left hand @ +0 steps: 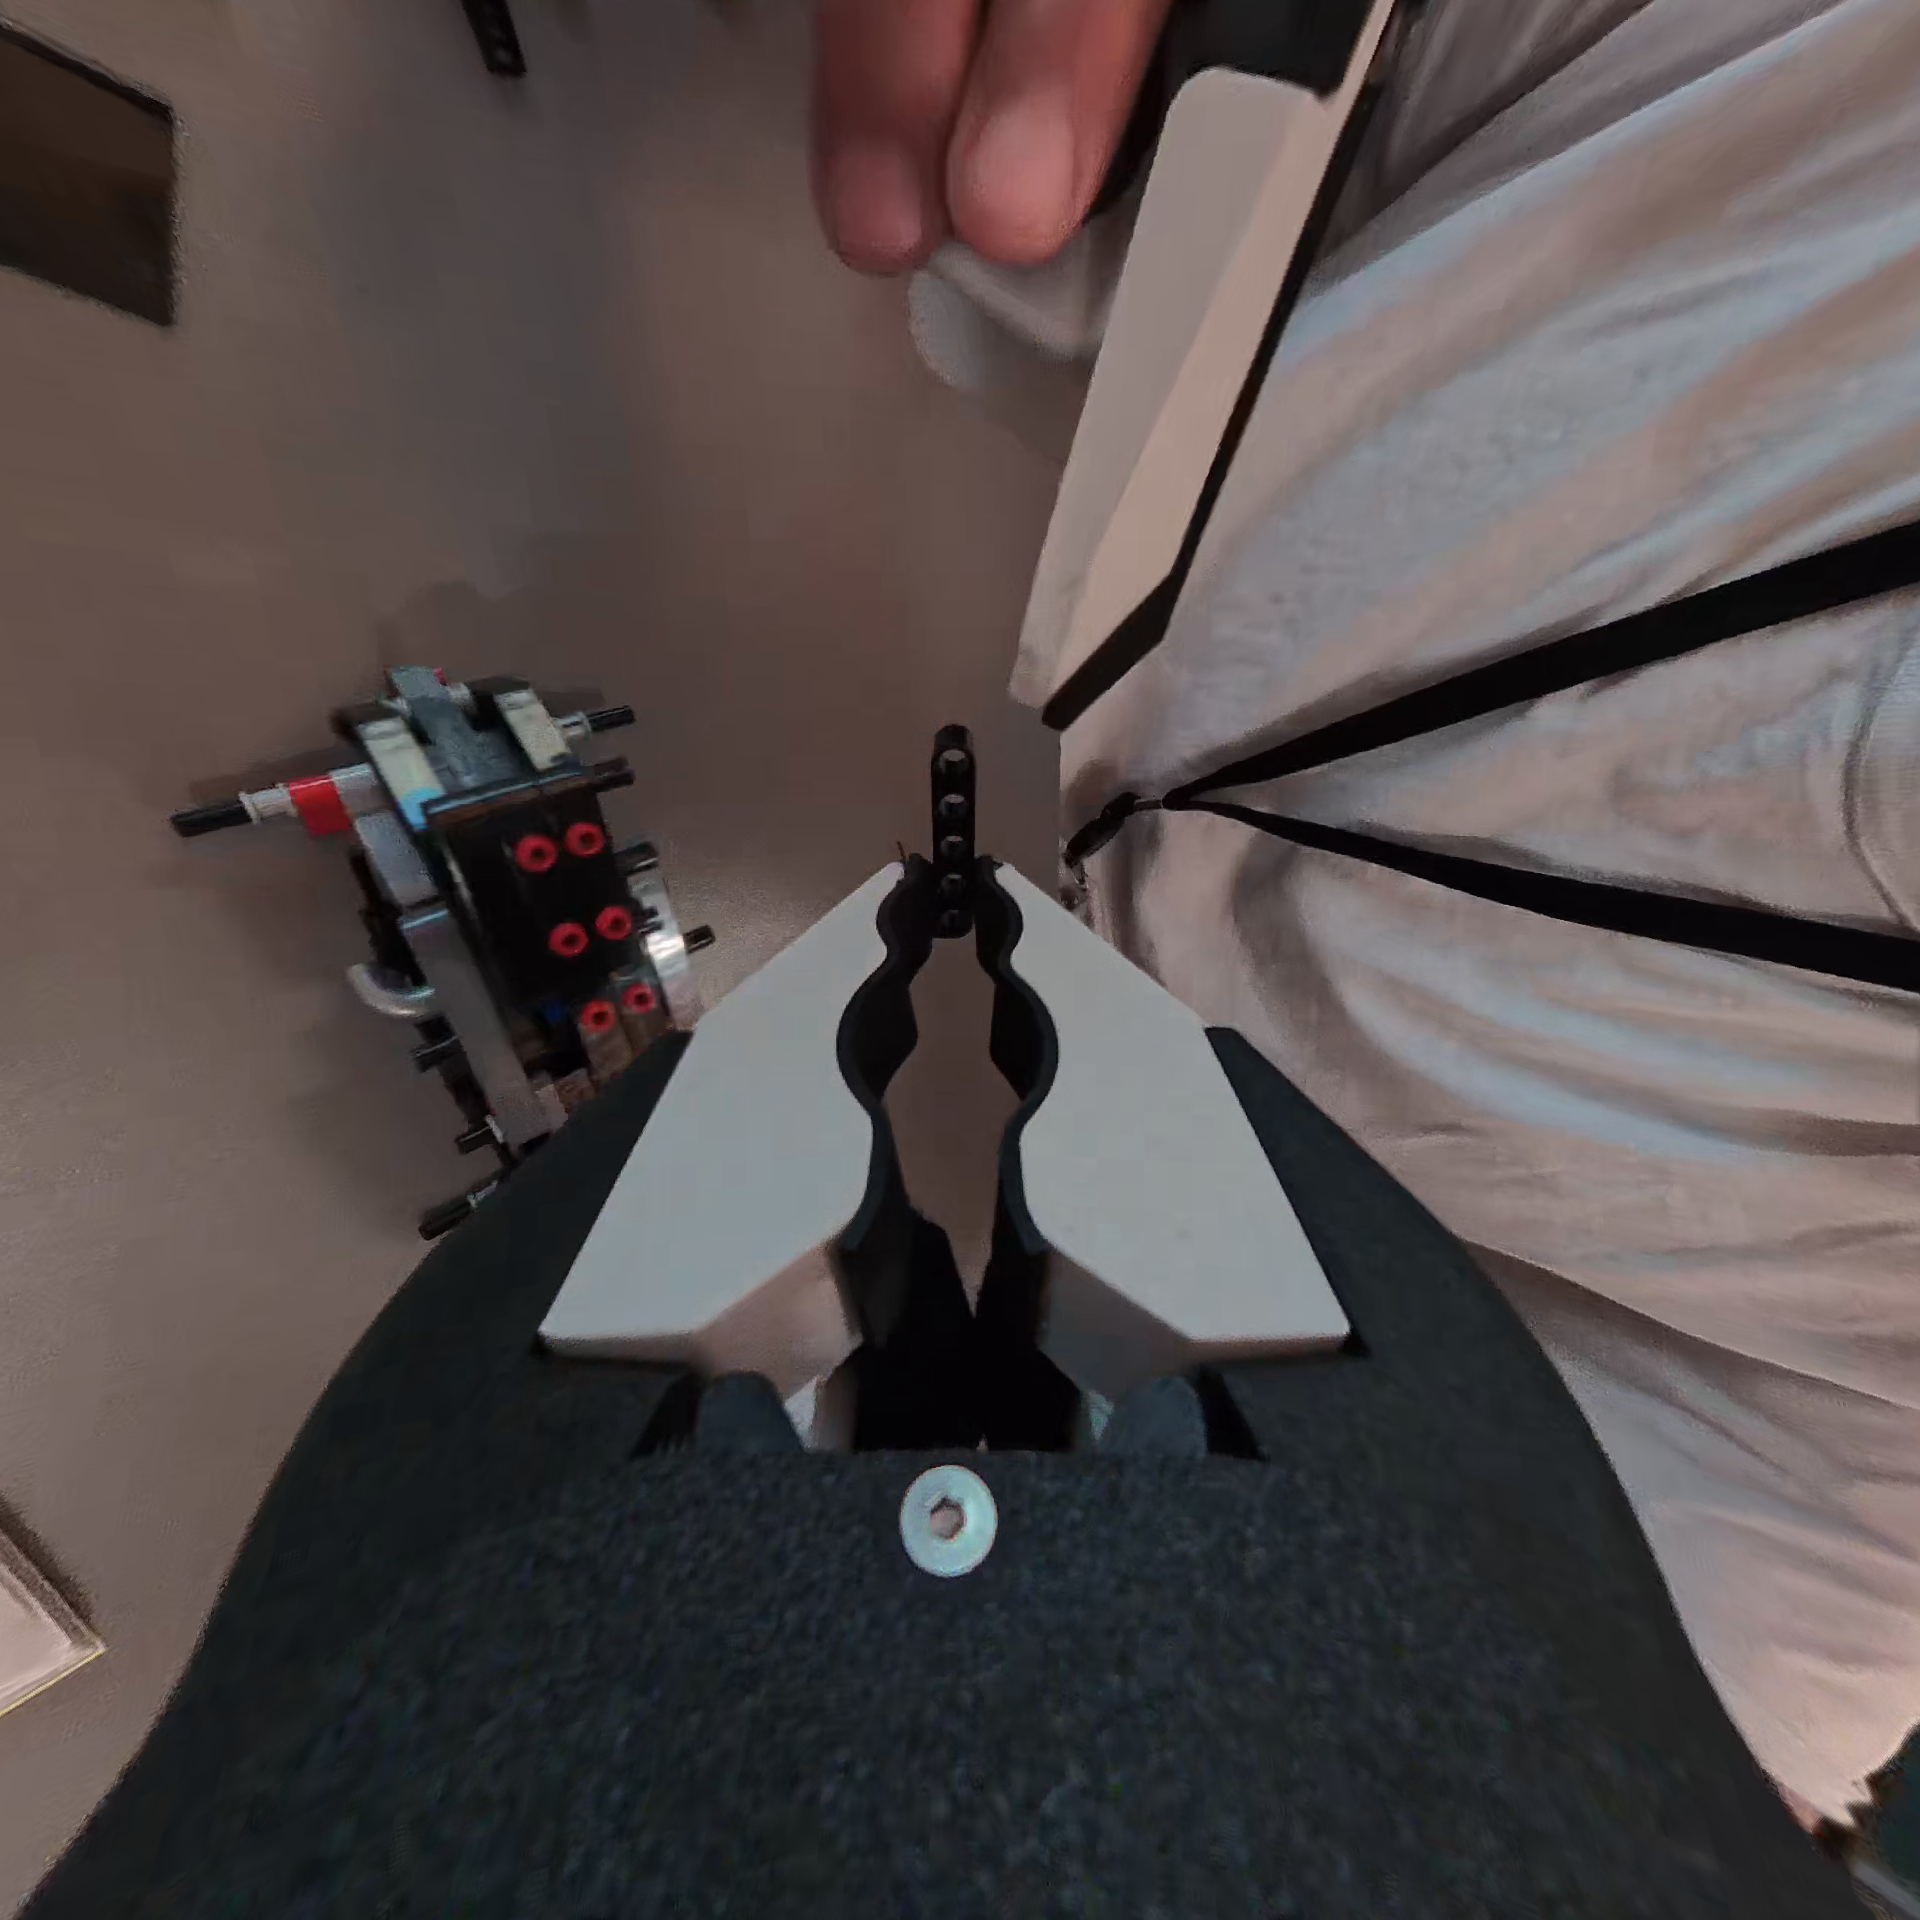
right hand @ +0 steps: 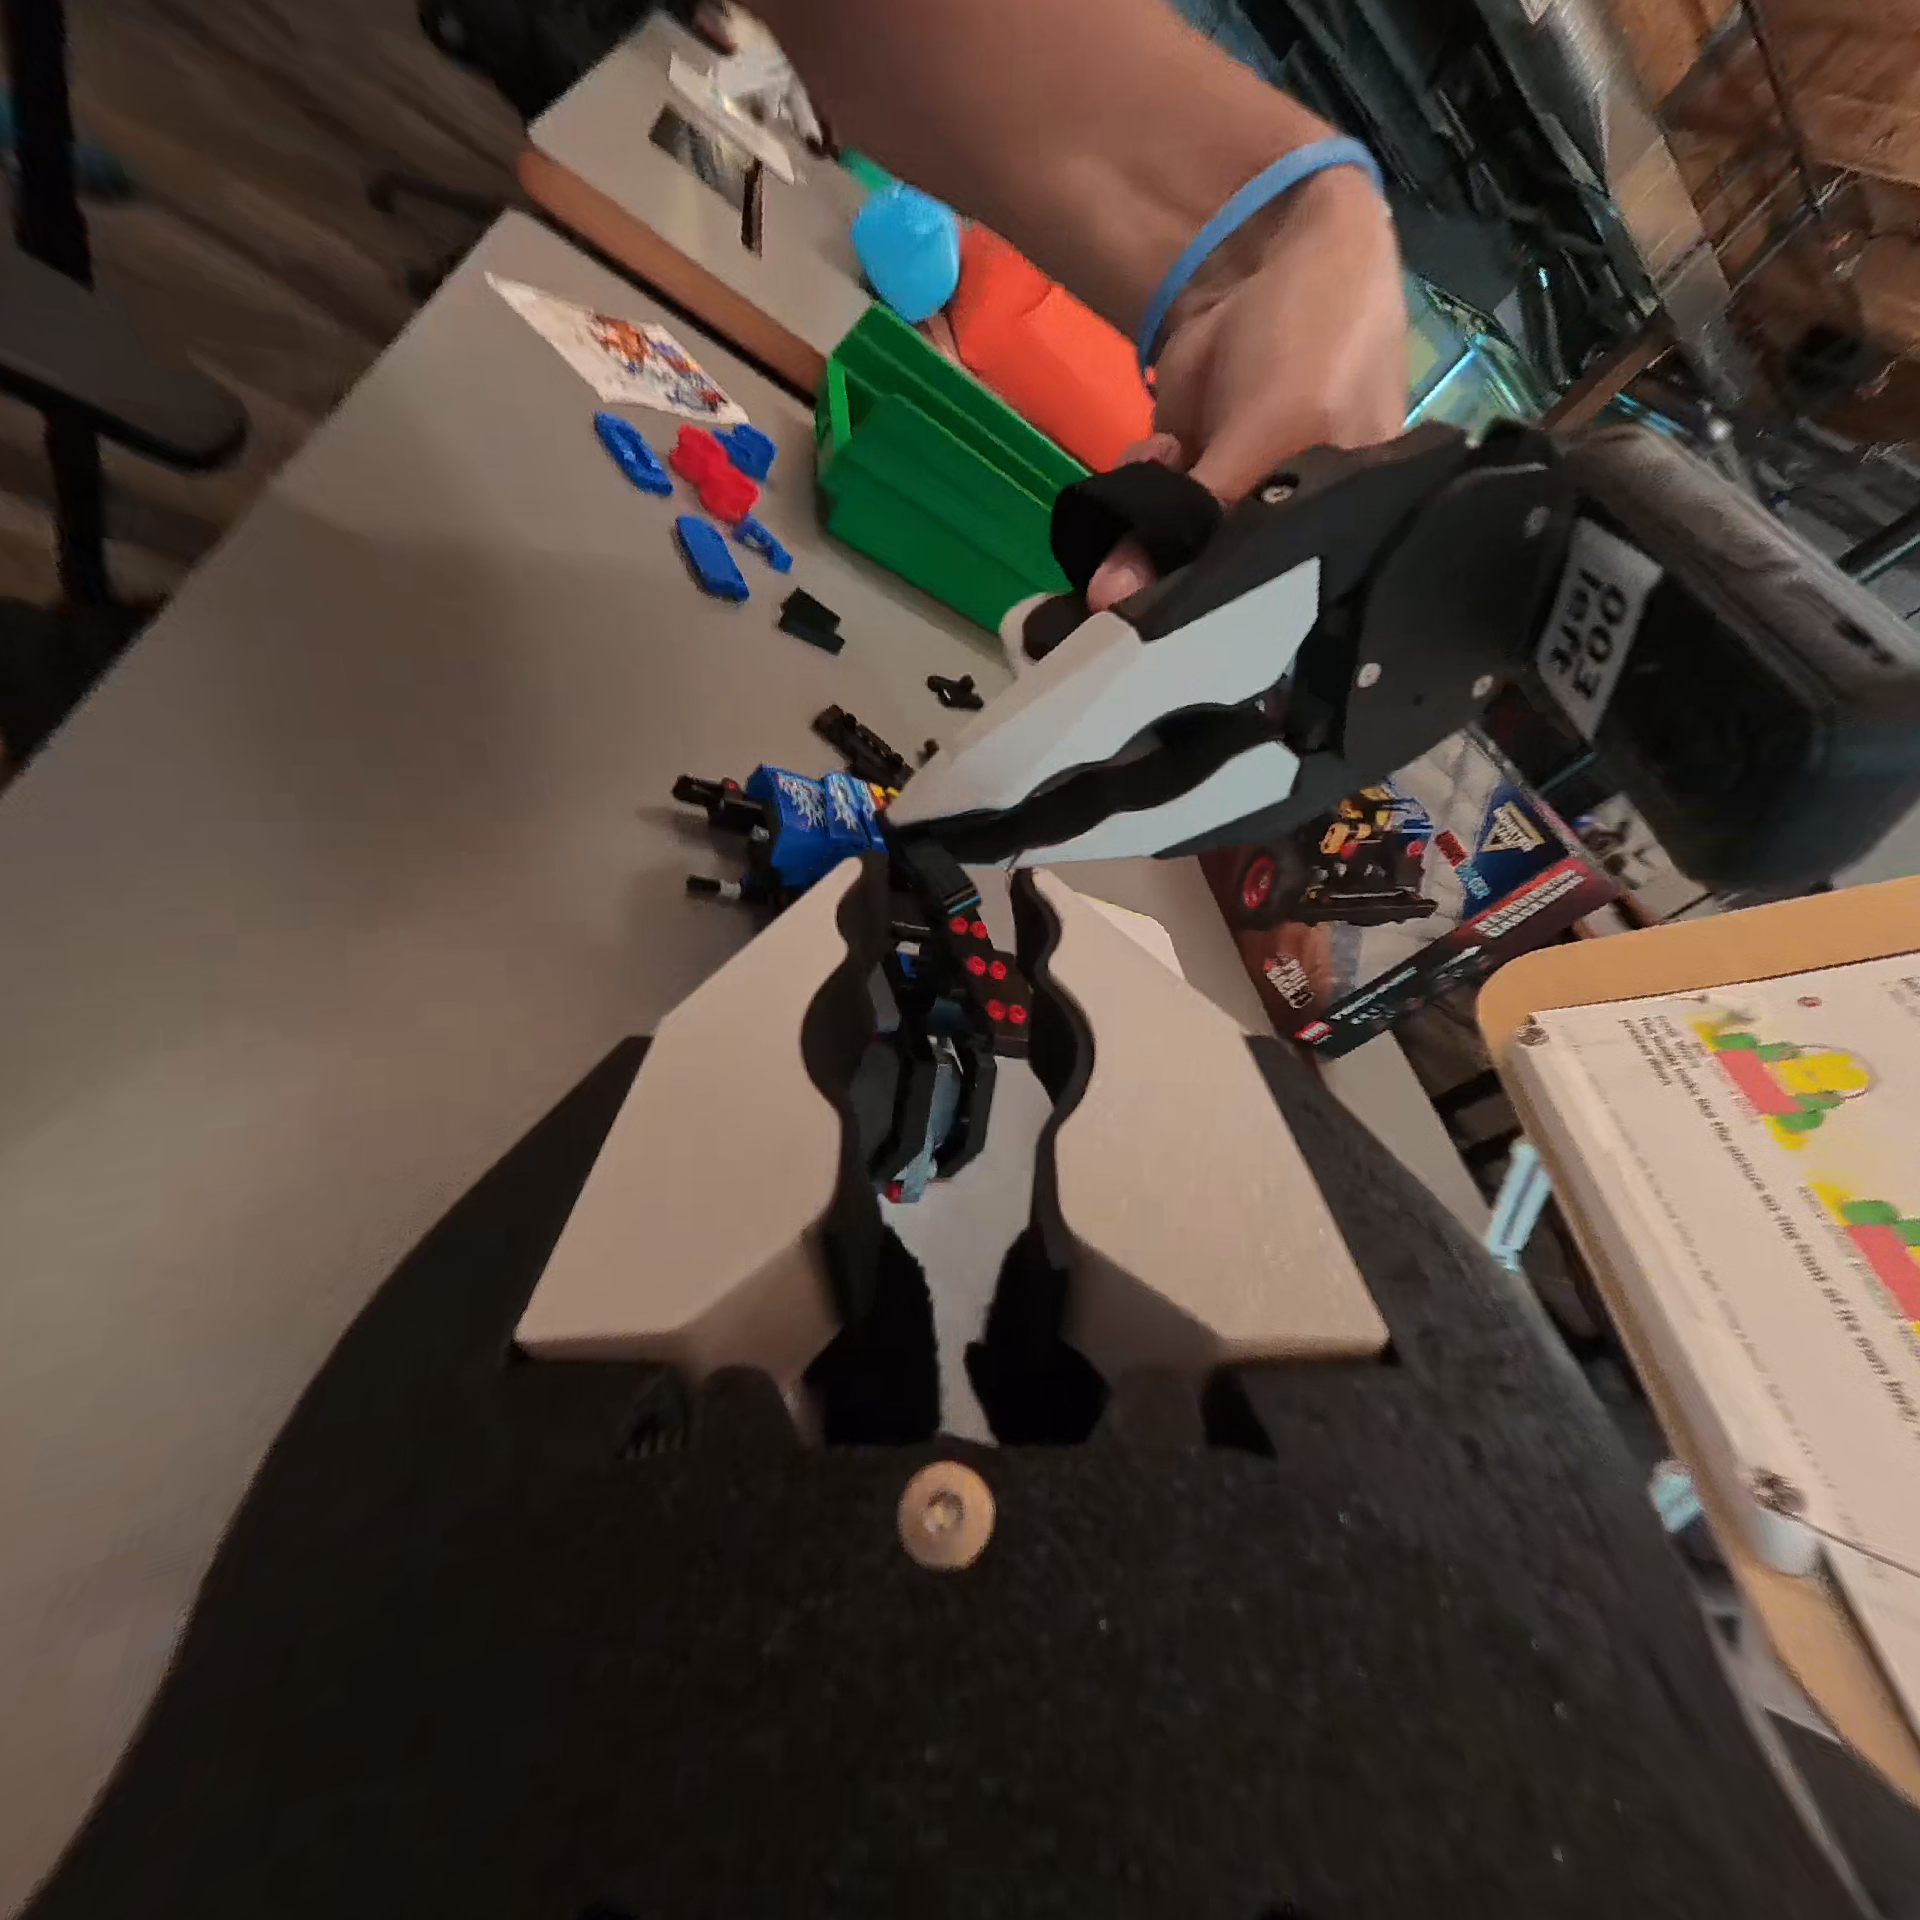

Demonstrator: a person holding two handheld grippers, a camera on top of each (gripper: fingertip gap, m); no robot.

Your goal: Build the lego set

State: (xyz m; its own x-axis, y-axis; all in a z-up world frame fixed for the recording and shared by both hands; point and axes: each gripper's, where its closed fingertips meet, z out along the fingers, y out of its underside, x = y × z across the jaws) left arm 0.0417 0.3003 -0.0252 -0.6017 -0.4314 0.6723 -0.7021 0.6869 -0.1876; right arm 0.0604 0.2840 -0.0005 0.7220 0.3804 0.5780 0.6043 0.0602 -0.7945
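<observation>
Left fingers (left hand: pixel 902 997): clamped on a black holed beam (left hand: pixel 951 821) at their tips.
Right fingers (right hand: pixel 1132 1039): apart, around the black lego chassis (right hand: pixel 940 1049).
Desk (right hand: pixel 364 831): loose blue, red pieces (right hand: pixel 707 473).

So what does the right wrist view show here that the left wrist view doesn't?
Only the right wrist view shows the loose blue and red pieces, the green bin, the set's box and the right gripper, jaws apart around the model without visibly gripping it. Only the left wrist view shows the person's light jacket and the black holed beam clearly, pinched at the left gripper tips. Both show the partly built model and the grey table.
</observation>
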